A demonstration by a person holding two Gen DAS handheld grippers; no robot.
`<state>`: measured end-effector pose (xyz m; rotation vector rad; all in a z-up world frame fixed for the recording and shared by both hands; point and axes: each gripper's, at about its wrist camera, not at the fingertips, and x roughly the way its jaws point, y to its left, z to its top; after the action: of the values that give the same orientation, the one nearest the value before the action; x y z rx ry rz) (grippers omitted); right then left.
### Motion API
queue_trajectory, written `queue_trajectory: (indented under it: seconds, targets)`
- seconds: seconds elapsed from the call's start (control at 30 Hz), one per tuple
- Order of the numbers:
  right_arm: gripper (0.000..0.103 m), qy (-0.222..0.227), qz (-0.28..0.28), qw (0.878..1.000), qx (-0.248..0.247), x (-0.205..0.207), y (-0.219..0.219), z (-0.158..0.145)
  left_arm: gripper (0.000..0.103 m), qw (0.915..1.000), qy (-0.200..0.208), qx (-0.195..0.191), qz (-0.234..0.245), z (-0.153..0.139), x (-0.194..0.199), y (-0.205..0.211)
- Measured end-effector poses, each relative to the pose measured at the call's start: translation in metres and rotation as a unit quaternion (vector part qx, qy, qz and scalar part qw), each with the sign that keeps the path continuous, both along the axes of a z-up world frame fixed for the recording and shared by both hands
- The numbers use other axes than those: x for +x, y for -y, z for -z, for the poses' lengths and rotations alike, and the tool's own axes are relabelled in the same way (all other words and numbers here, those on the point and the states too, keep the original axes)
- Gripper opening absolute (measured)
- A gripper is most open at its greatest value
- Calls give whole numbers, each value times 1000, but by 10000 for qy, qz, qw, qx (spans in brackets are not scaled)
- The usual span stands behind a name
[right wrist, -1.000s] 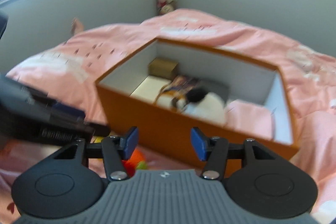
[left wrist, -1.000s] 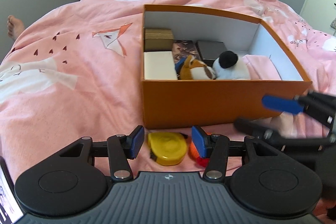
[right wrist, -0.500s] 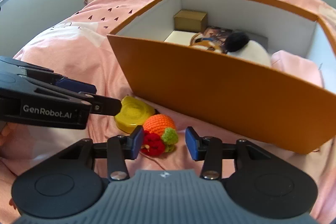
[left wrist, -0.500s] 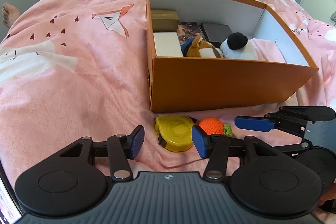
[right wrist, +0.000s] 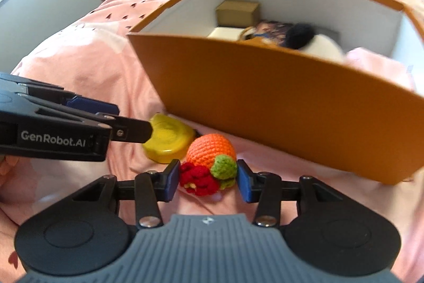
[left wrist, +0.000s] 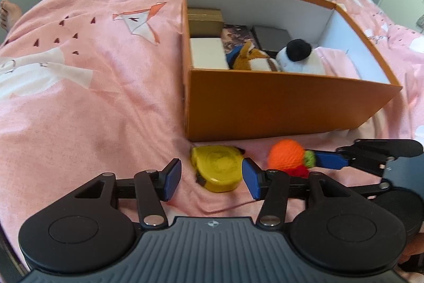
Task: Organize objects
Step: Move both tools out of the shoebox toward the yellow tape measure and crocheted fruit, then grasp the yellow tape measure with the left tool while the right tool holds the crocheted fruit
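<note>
You're at the pickup step. Your right gripper (right wrist: 207,180) straddles the crochet fruit toy (right wrist: 210,163) on the bed beside the orange box (right wrist: 278,108), pads seemingly not pressing yet. Left gripper (left wrist: 212,178) gapes around the yellow tape measure (left wrist: 218,171). Next: squeeze, lift, drop in the box.

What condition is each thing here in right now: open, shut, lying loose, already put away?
orange box: open, no lid, partly filled
yellow tape measure: loose on the bed
crocheted fruit: on the bed, between the right jaws
plush toys: inside the box
left hand-held gripper: open, empty
right hand-held gripper: open around the fruit
</note>
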<state>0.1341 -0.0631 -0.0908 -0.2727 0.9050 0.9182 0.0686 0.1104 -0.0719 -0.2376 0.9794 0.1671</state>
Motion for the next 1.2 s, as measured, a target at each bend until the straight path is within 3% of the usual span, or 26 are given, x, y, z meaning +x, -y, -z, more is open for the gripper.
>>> queue_trajectory:
  seconds: [0.23,0.33,0.6,0.77,0.87,1.2]
  targets:
    - [47,431,513,9974,-261,15,32,-12,69,9998,-170,-108,-3,13,12,6]
    - [48,285,644,9972,-244,24,38,-8,76,9997,-186,-116,-53,19,16,8]
    - [48,61,645,9976,-243,27,42,5,78,9988,-469,94,-41,38,30,15]
    - [48,1,660,9975,-255,28,42,8,73,9987,-485,83,-121,45,31,12]
    - [48,34,649,9975,-275,27,41,9,61,9988,-437,96,-178,44,27,10]
    - [48,303,564,9977,-241,20,44,-7,61,9999,-39,89,-120,21,5,17]
